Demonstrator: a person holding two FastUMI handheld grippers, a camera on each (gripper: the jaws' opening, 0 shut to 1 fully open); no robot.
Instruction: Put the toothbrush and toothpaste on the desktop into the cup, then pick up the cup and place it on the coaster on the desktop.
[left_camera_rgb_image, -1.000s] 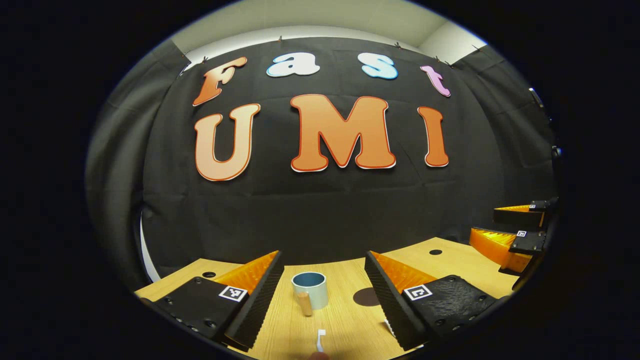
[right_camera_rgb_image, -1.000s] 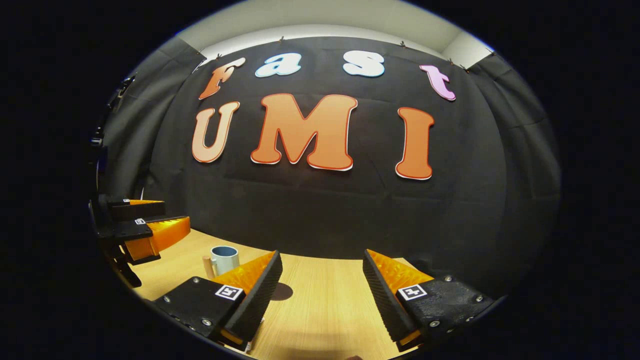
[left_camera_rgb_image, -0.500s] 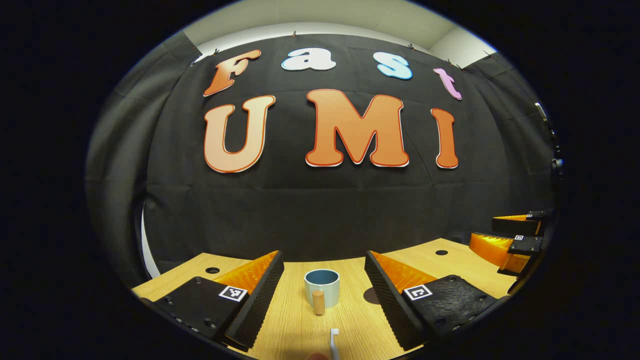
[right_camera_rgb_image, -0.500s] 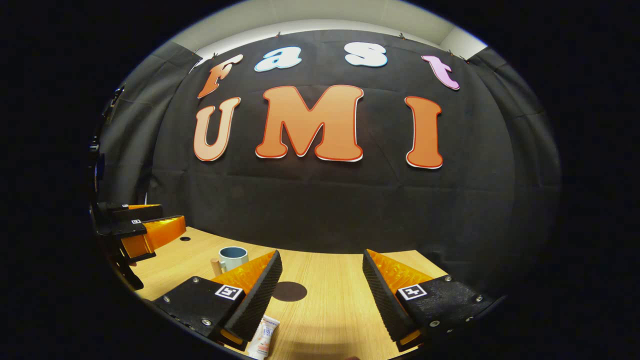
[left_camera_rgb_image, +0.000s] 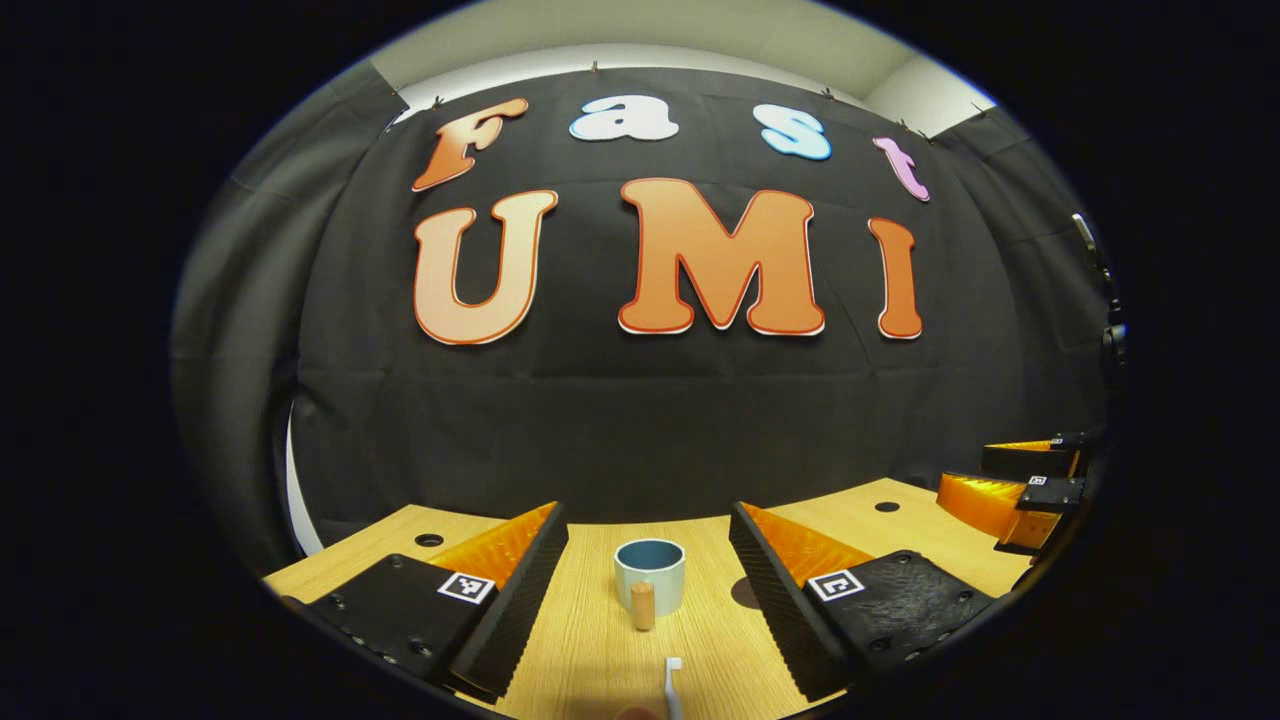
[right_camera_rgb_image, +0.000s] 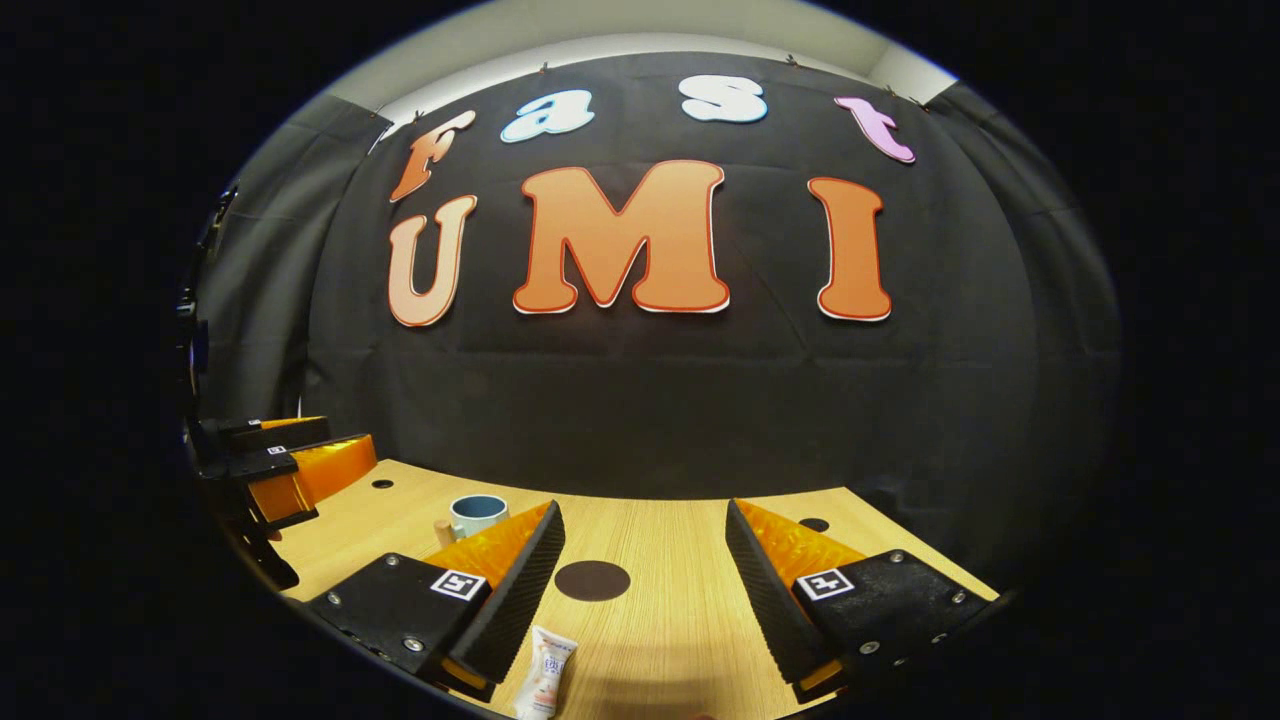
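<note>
A pale blue cup (left_camera_rgb_image: 649, 573) with a wooden handle stands upright on the wooden desktop (left_camera_rgb_image: 590, 650), straight ahead between the fingers of my open left gripper (left_camera_rgb_image: 648, 575). The white head of a toothbrush (left_camera_rgb_image: 672, 680) lies on the desk just below it. In the right gripper view the cup (right_camera_rgb_image: 476, 514) sits far left, behind my left finger. A dark round coaster (right_camera_rgb_image: 592, 580) lies between the fingers of my open right gripper (right_camera_rgb_image: 640, 575). A white toothpaste tube (right_camera_rgb_image: 545, 684) lies at the bottom, beside the left finger. Both grippers are empty.
The other gripper (left_camera_rgb_image: 1020, 490) shows at the far right in the left gripper view, and at the far left (right_camera_rgb_image: 280, 465) in the right gripper view. Small round holes (left_camera_rgb_image: 428, 540) dot the desktop. Black cloth walls off the back.
Both views have tipped slightly downward and shifted. The cup has come to the middle between the left gripper's fingers. The coaster and toothpaste tube have come into the right gripper view.
</note>
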